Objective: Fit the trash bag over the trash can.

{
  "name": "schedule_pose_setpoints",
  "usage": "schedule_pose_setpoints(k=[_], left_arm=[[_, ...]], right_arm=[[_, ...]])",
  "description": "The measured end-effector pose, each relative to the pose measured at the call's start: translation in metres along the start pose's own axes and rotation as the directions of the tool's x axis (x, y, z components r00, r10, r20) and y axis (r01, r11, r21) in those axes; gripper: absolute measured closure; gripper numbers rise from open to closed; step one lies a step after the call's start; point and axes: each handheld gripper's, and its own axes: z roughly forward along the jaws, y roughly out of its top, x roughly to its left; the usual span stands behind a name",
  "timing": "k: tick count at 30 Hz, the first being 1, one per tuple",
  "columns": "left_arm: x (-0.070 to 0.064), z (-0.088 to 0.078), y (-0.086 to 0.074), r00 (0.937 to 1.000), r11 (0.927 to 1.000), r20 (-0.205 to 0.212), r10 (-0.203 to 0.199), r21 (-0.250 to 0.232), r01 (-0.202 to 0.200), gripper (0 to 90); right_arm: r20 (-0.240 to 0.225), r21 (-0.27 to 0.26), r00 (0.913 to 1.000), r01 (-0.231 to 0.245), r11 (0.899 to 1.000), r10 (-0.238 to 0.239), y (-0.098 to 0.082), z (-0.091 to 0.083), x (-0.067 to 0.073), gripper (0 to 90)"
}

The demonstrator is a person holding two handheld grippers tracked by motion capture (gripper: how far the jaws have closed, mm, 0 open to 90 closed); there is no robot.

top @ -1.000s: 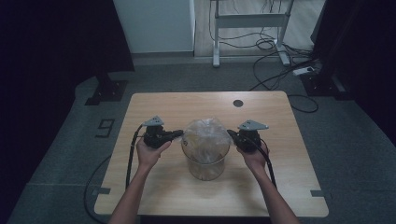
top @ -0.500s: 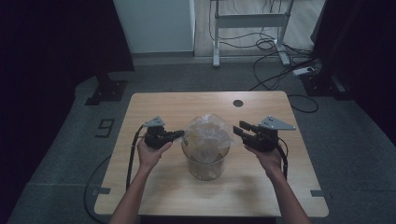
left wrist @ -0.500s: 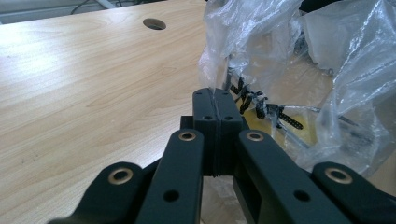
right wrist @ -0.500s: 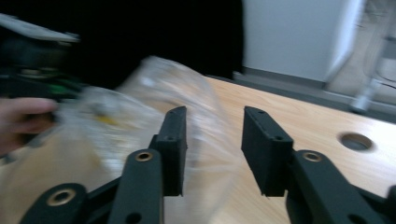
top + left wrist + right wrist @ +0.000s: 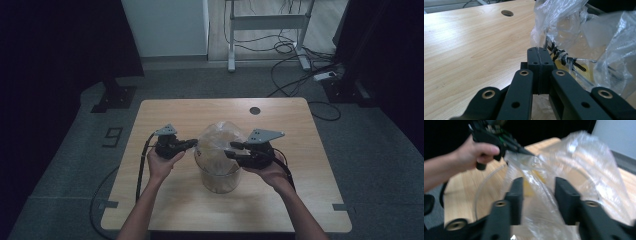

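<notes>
A clear round container (image 5: pixel 219 181) stands mid-table with a crinkled clear plastic bag (image 5: pixel 217 140) billowing out of its top. My left gripper (image 5: pixel 192 143) is at the bag's left side, jaws shut on a thin edge of the film (image 5: pixel 540 53). Past it the bag (image 5: pixel 564 22) holds a black speckled cord (image 5: pixel 564 58). My right gripper (image 5: pixel 231 149) hangs raised at the bag's right side and points into it. Its jaws (image 5: pixel 539 185) have just been closing but stand apart, with a loose fold of the bag (image 5: pixel 579 162) between them, unpinched. The left gripper (image 5: pixel 524 151) shows beyond.
The wooden table (image 5: pixel 165 200) has a round cable hole (image 5: pixel 255 110) at its far side. Both forearms come in from the near edge. On the floor behind are cables, a metal desk frame (image 5: pixel 265 22) and a taped "9" (image 5: pixel 114 135) at the left.
The right gripper left the bag's right edge, opened and swung out right, then came back toward the bag, higher. The left gripper stayed put, shut on the bag.
</notes>
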Motion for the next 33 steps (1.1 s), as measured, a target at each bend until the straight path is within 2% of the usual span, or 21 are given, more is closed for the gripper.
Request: schedule_pose_setpoints(k=[3, 5, 7, 8, 10, 12, 14, 16, 25, 33], left_arm=[[0.000, 0.000, 0.000, 1.0000, 1.0000, 0.001, 0.001, 0.000, -0.001, 89.9], [0.000, -0.001, 0.000, 1.0000, 1.0000, 0.001, -0.003, 0.001, 0.003, 89.9], [0.000, -0.001, 0.000, 1.0000, 1.0000, 0.000, -0.004, 0.001, 0.004, 89.9], [0.000, -0.001, 0.000, 1.0000, 1.0000, -0.001, -0.004, 0.002, 0.004, 89.9], [0.000, -0.001, 0.000, 1.0000, 1.0000, -0.002, -0.006, 0.005, 0.006, 89.9], [0.001, -0.001, 0.000, 1.0000, 0.9999, -0.002, -0.008, 0.007, 0.008, 89.9], [0.001, -0.001, -0.001, 0.9999, 0.9999, -0.004, -0.010, 0.009, 0.010, 89.9], [0.001, -0.002, -0.001, 0.9999, 0.9999, -0.006, -0.012, 0.008, 0.012, 89.9], [0.002, -0.003, -0.001, 0.9999, 0.9998, -0.005, -0.013, 0.013, 0.013, 89.9], [0.003, -0.004, -0.002, 0.9998, 0.9997, -0.006, -0.017, 0.018, 0.017, 89.9]], right_arm=[[0.012, 0.005, 0.9999, -0.009, 1.000, 0.009, -0.004, 0.002, 0.001, 82.6], [-0.012, -0.027, 0.9999, -0.012, 1.000, 0.012, -0.006, -0.001, 0.004, 88.1], [-0.030, -0.047, 0.9995, -0.012, 0.999, 0.010, -0.007, -0.003, 0.007, 88.7], [-0.074, -0.077, 0.9972, 0.004, 0.997, -0.010, -0.010, -0.007, 0.018, 89.1], [-0.101, -0.079, 0.9944, 0.024, 0.997, -0.032, -0.016, -0.009, 0.029, 89.2], [-0.109, -0.078, 0.9933, 0.030, 0.996, -0.038, -0.018, -0.009, 0.033, 89.2], [-0.141, -0.077, 0.9883, 0.048, 0.996, -0.058, -0.030, -0.009, 0.047, 89.3], [-0.153, -0.080, 0.9864, 0.049, 0.996, -0.061, -0.036, -0.010, 0.052, 89.3], [-0.171, -0.085, 0.9833, 0.049, 0.995, -0.063, -0.053, -0.005, 0.060, 89.4], [-0.171, -0.042, 0.9826, 0.067, 0.997, -0.073, -0.062, 0.003, 0.062, 89.4]])
